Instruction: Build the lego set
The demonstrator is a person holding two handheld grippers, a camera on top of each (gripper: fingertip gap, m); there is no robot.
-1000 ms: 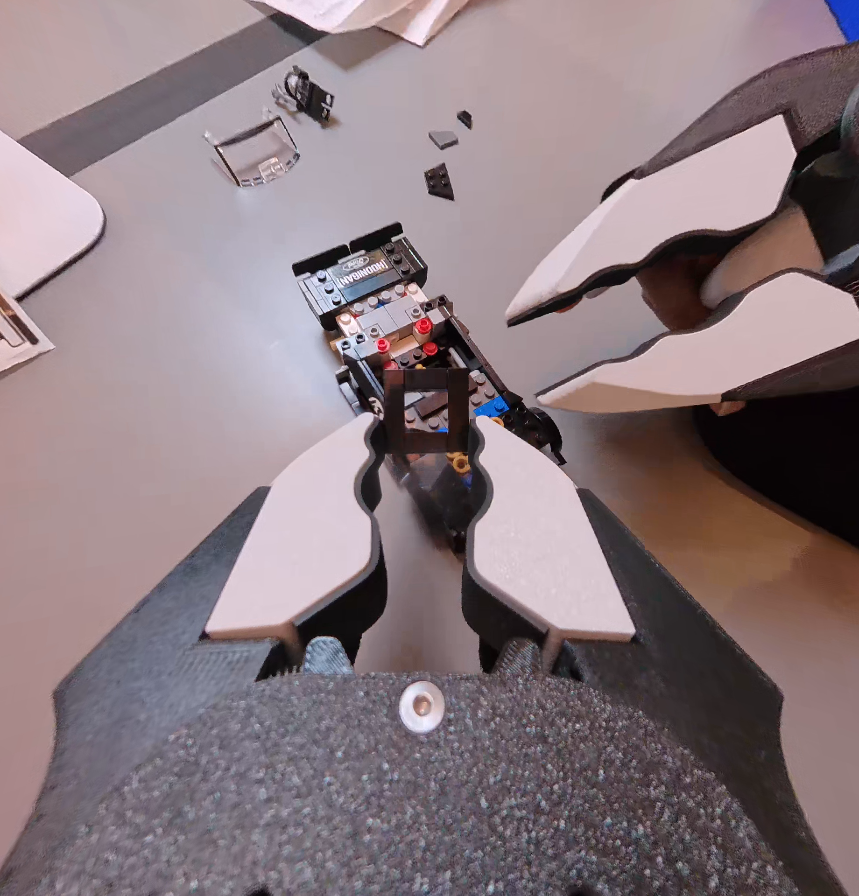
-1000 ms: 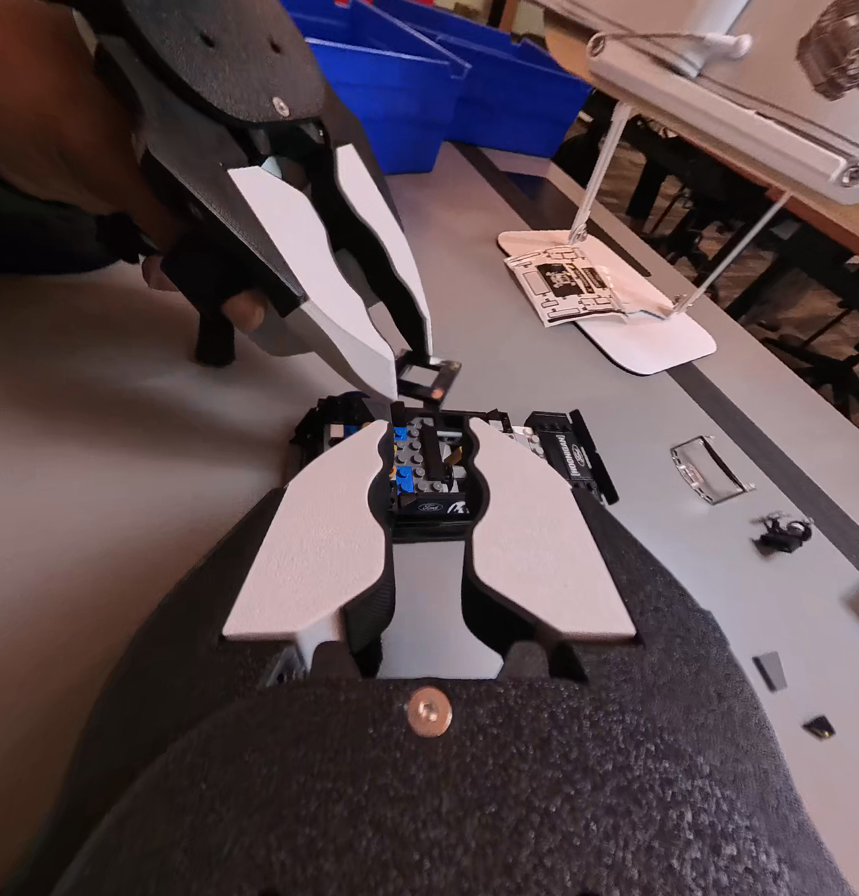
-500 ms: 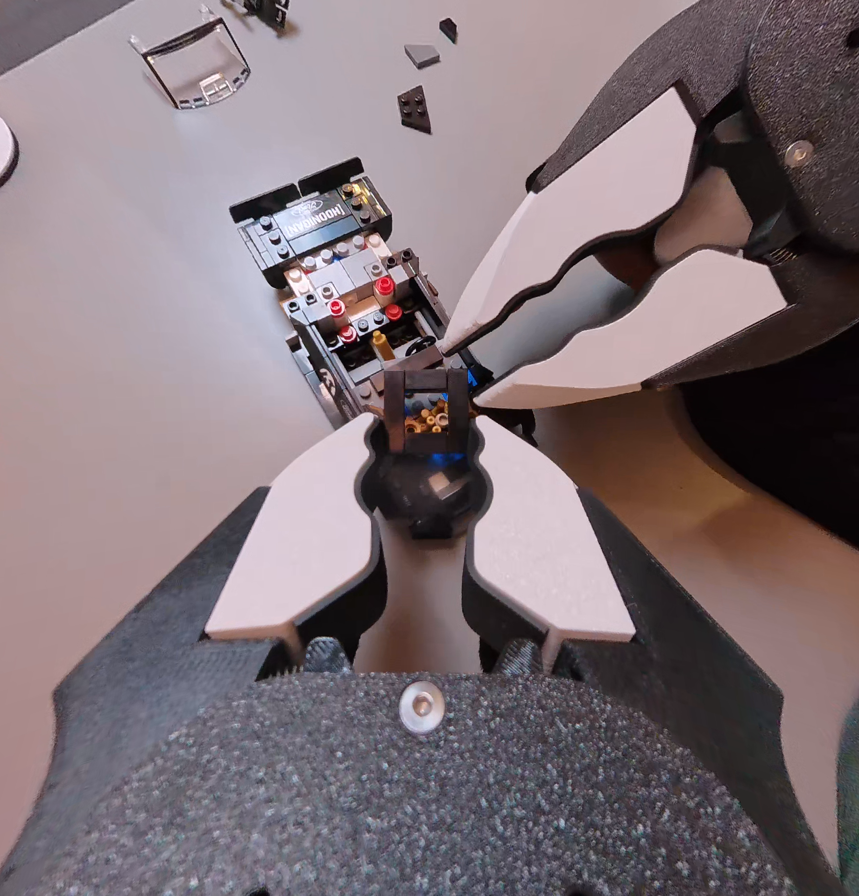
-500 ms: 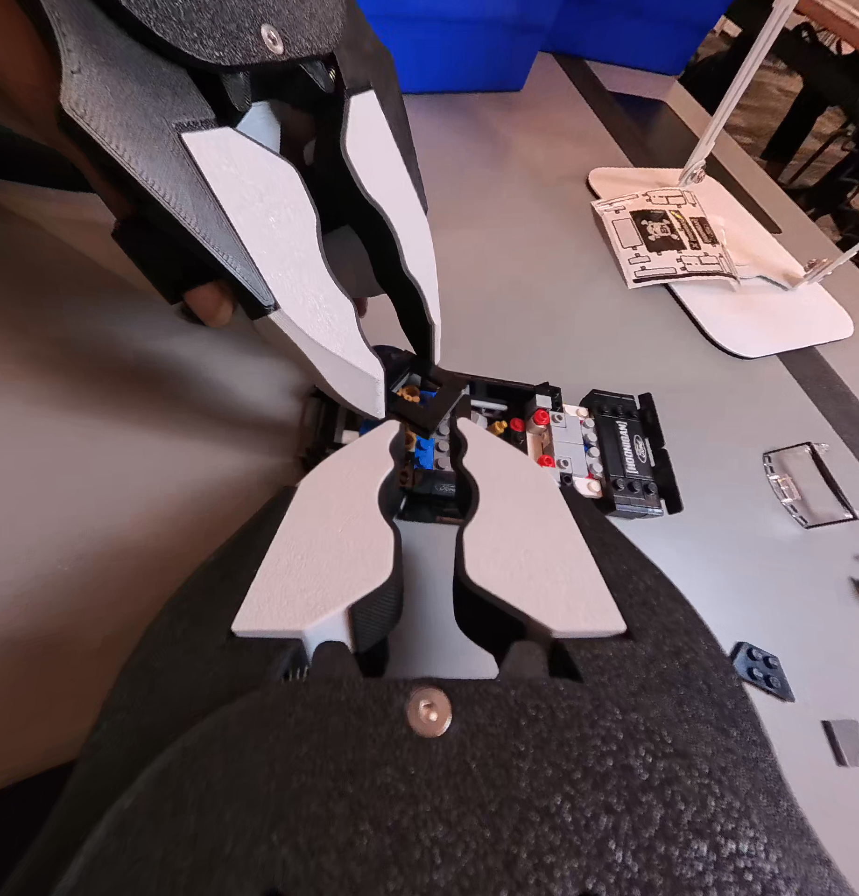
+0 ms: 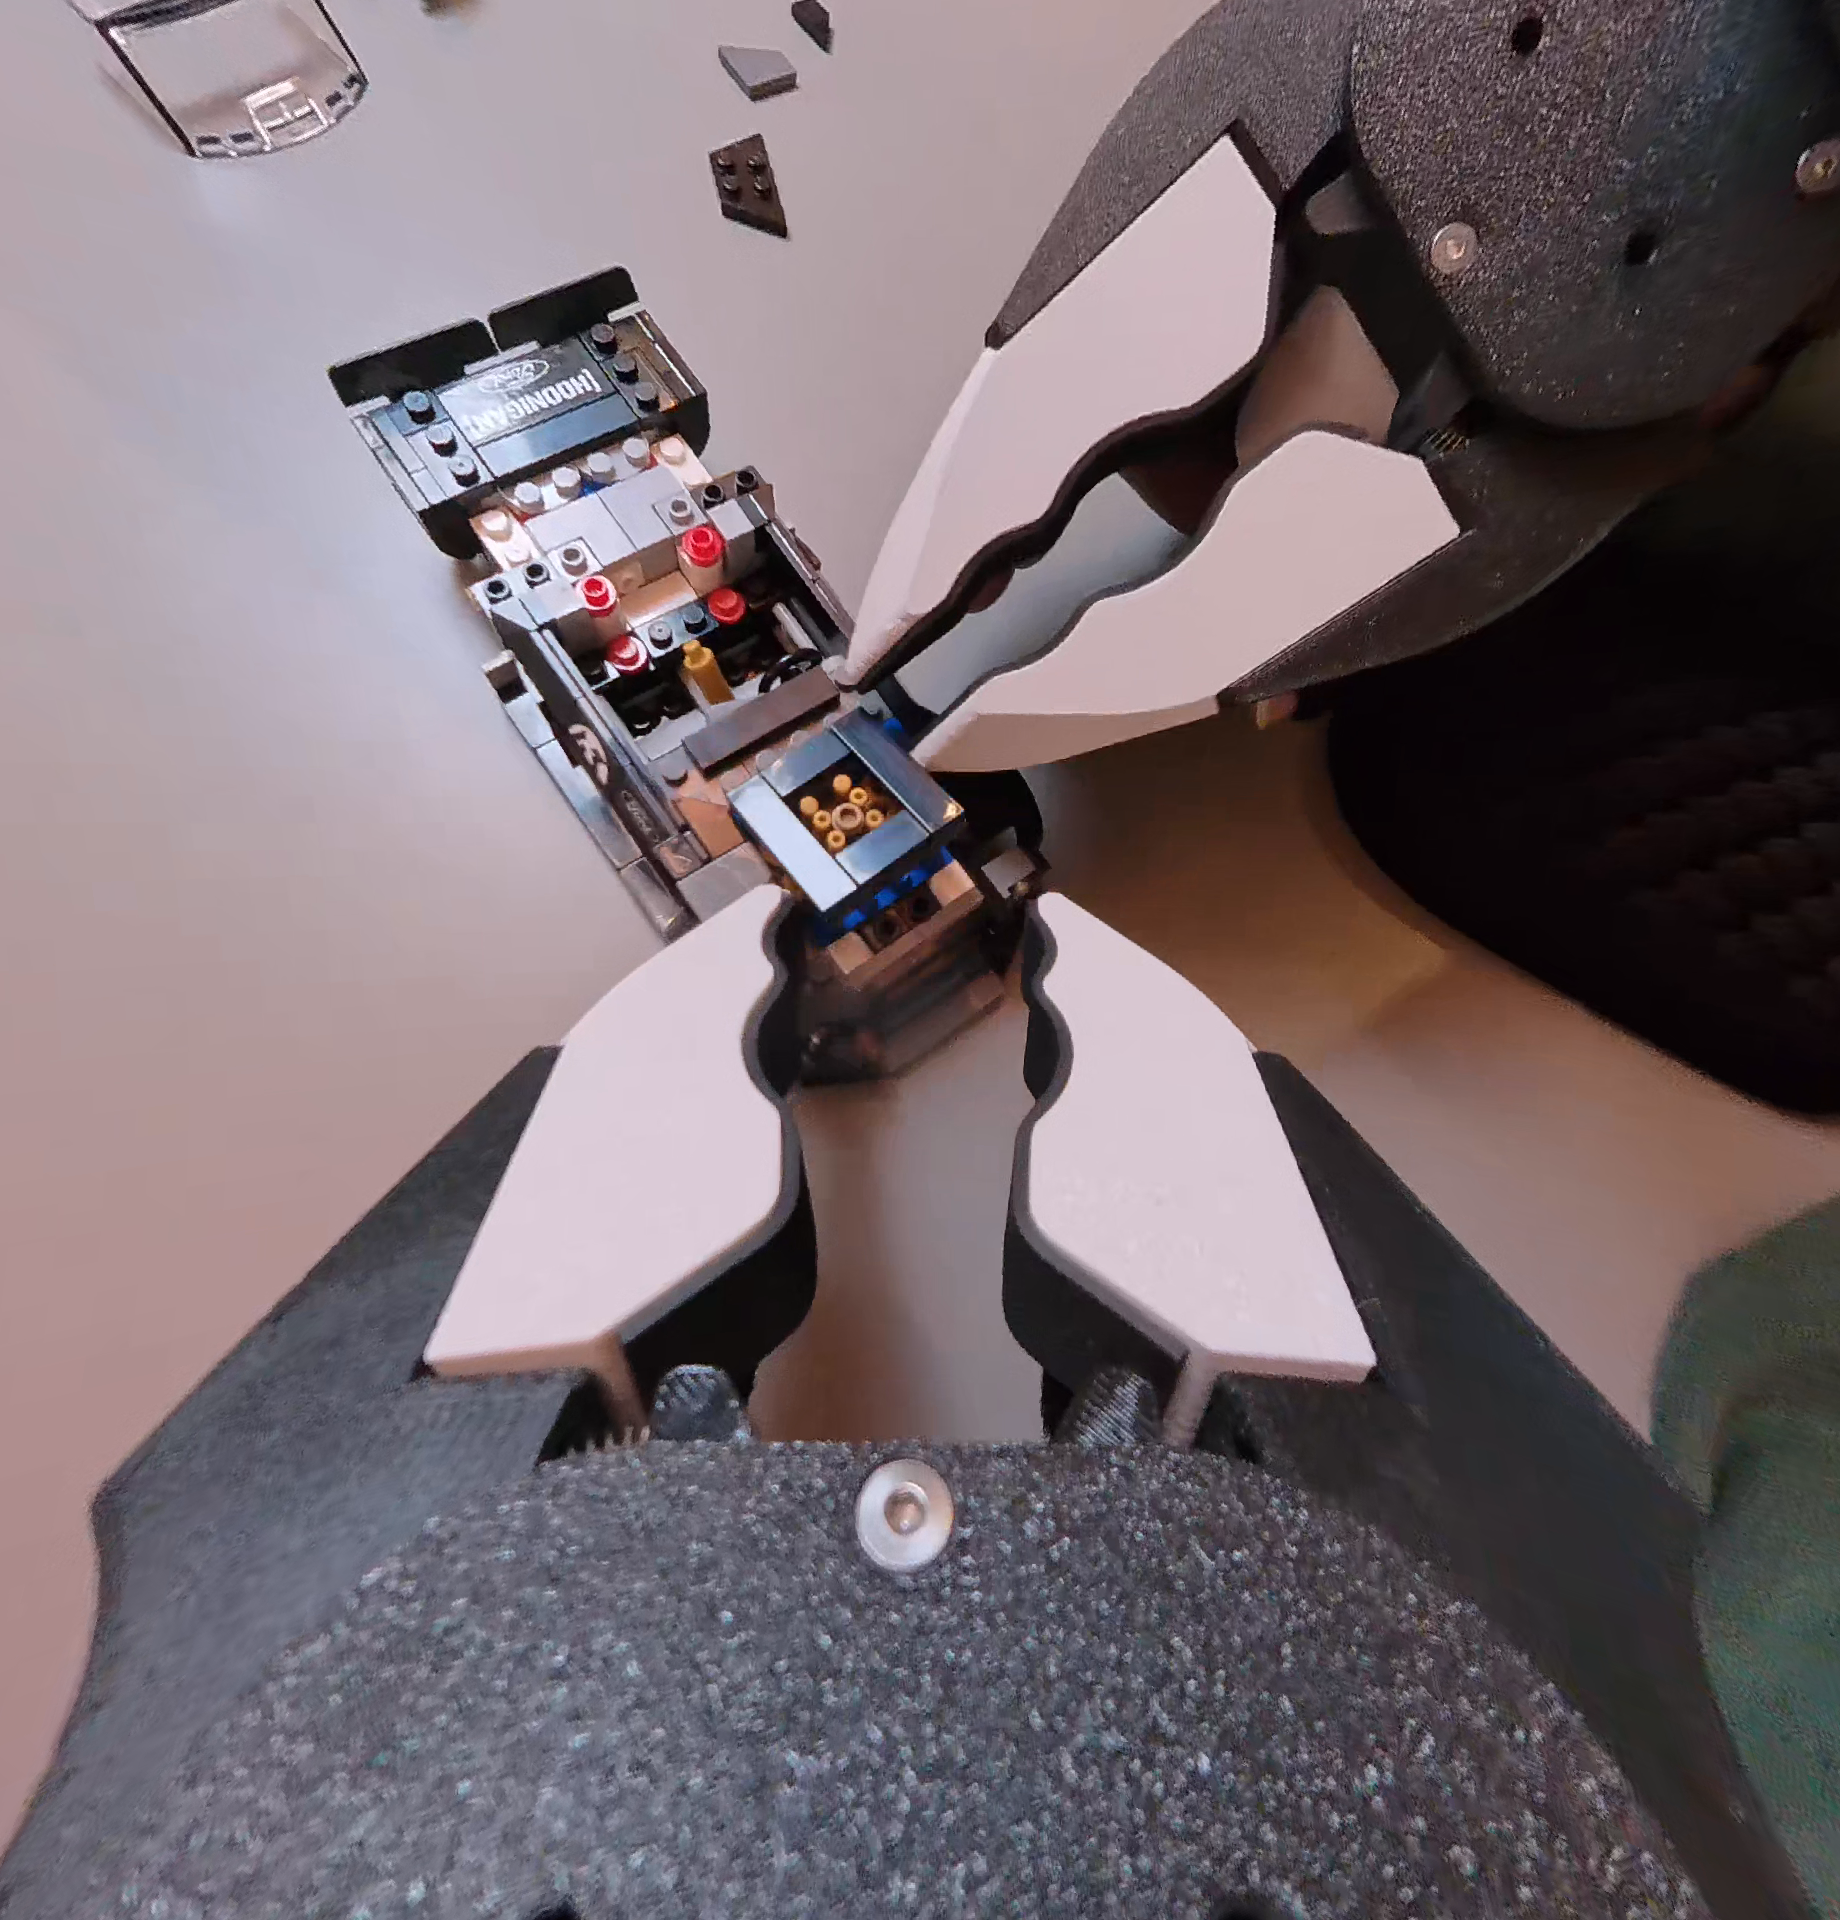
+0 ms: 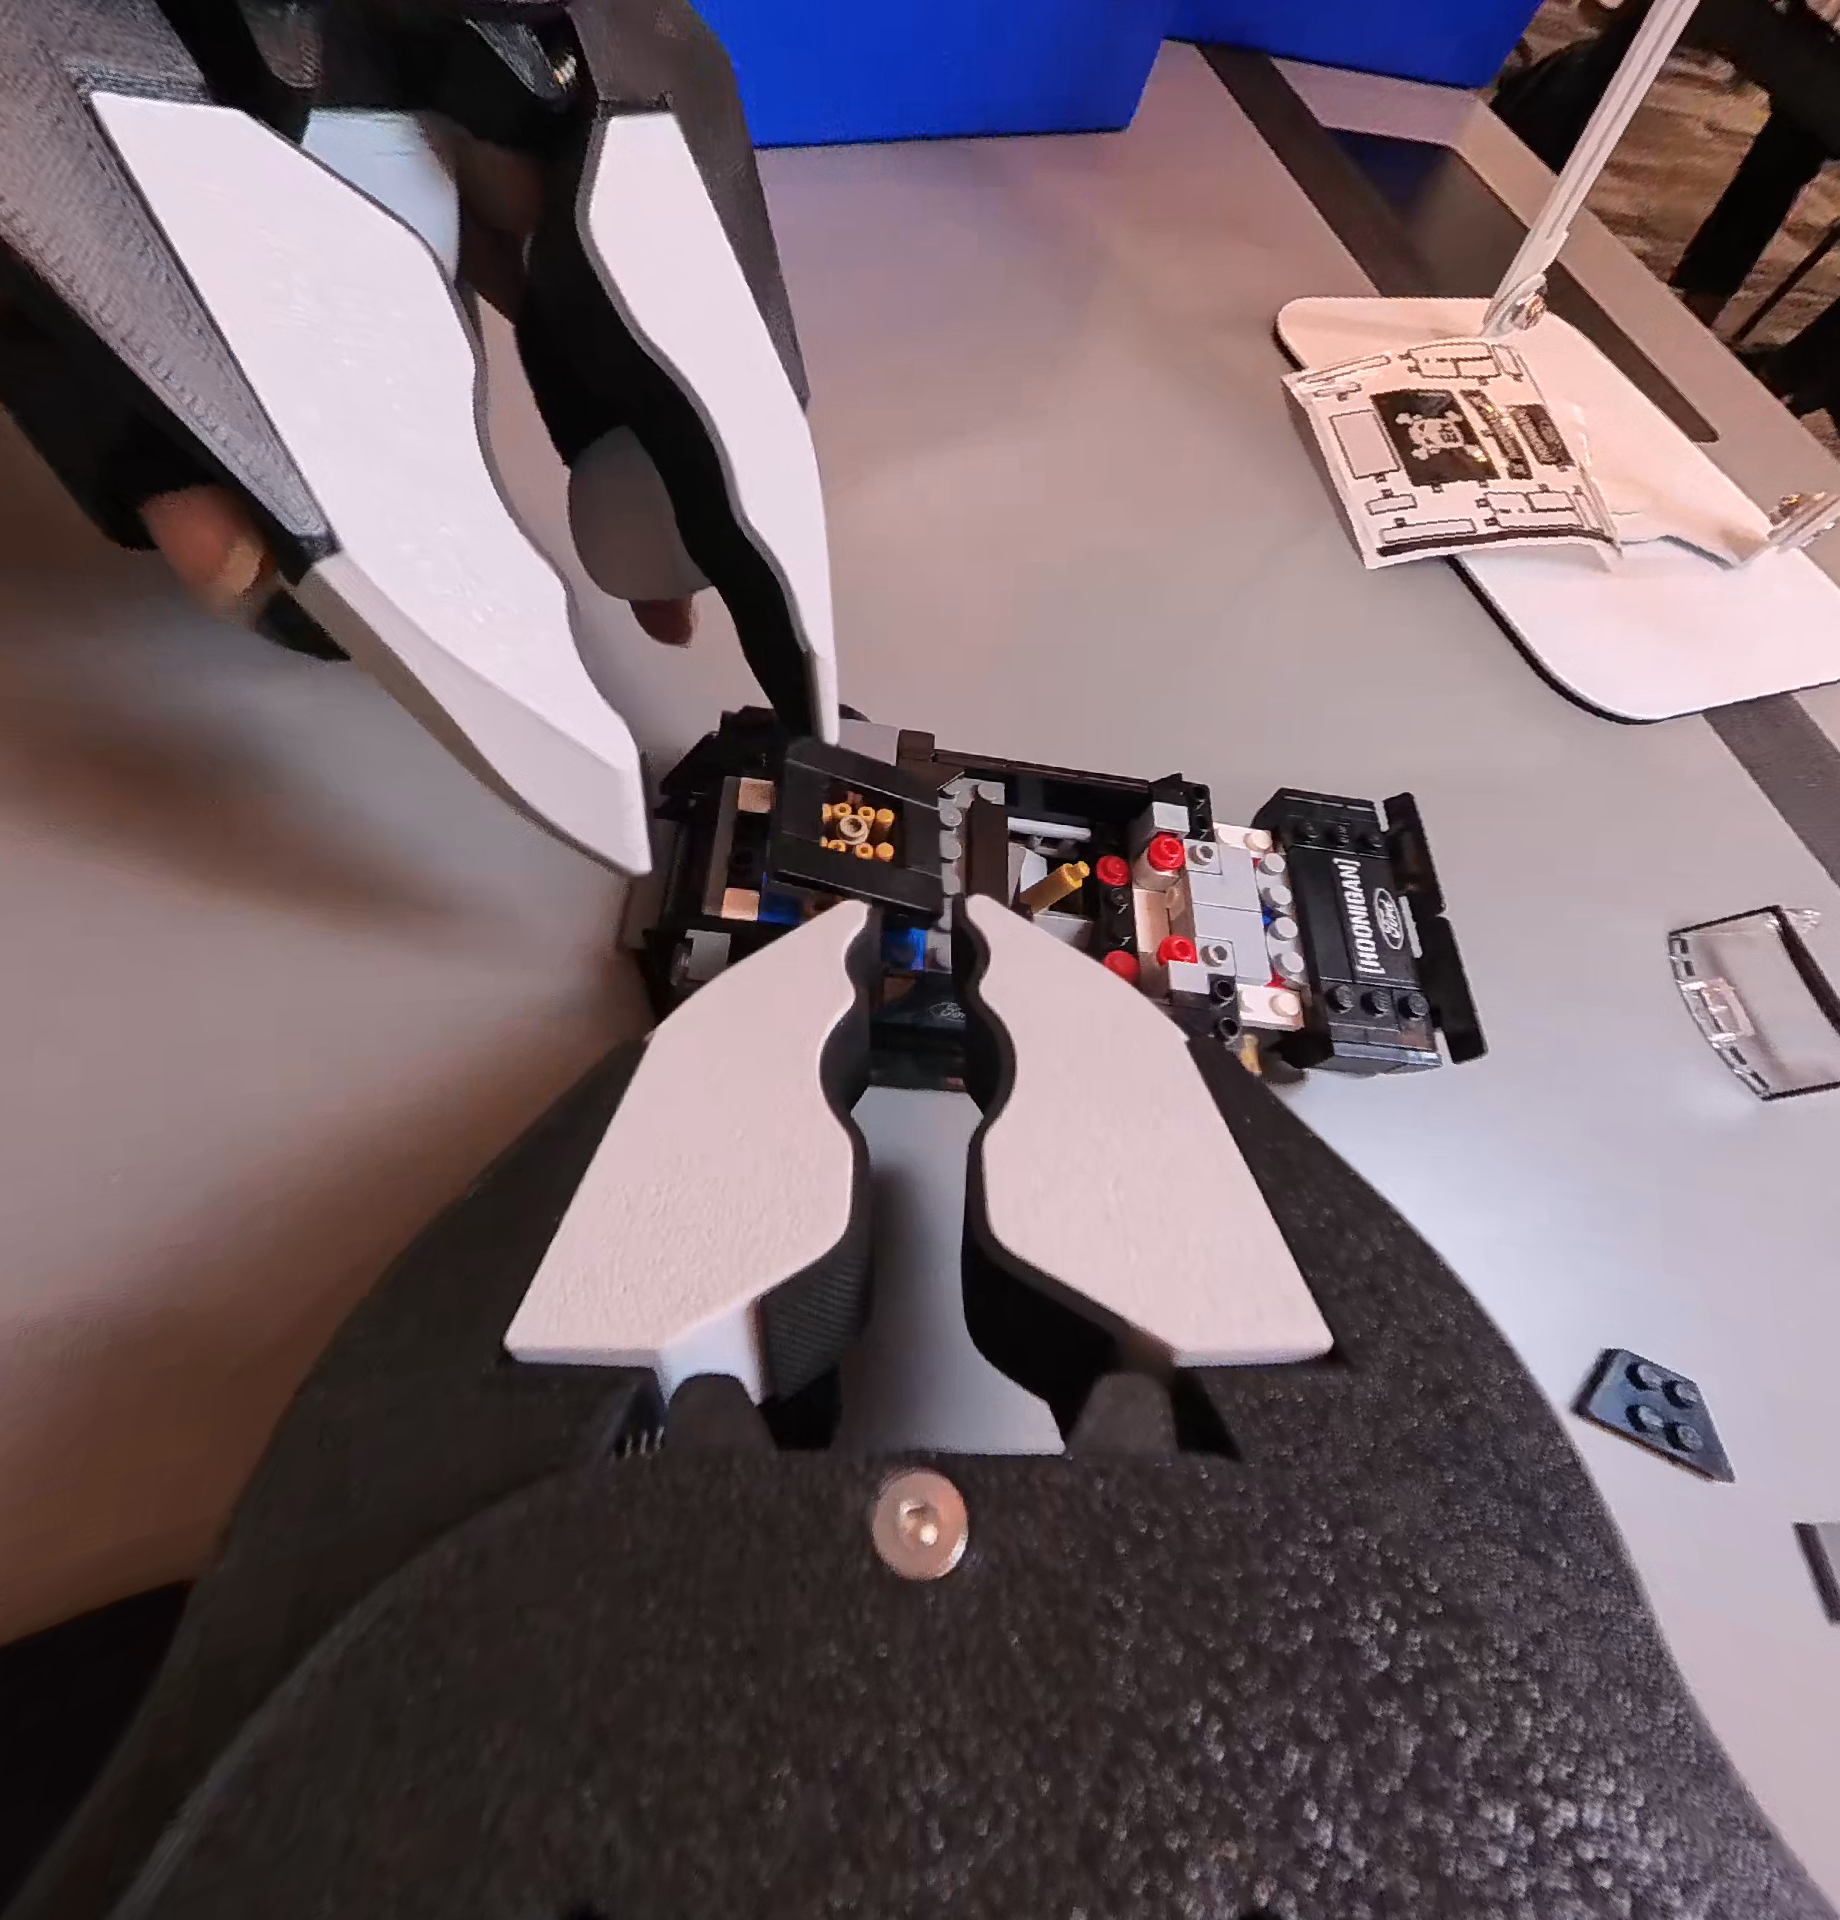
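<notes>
The lego car [image 5: 625, 623] lies on the grey table [image 5: 220, 727], partly built, with a black square frame piece [image 5: 845, 821] resting slightly tilted on its near end. The left gripper [image 5: 900, 914] has its jaws spread apart, straddling that end of the car without gripping the frame. The right gripper [image 6: 911, 914] has its jaws nearly together at the car's side; whether they pinch anything cannot be told. A clear windscreen piece [image 6: 1768, 1003] and a small black plate [image 6: 1654, 1413] lie apart on the right.
</notes>
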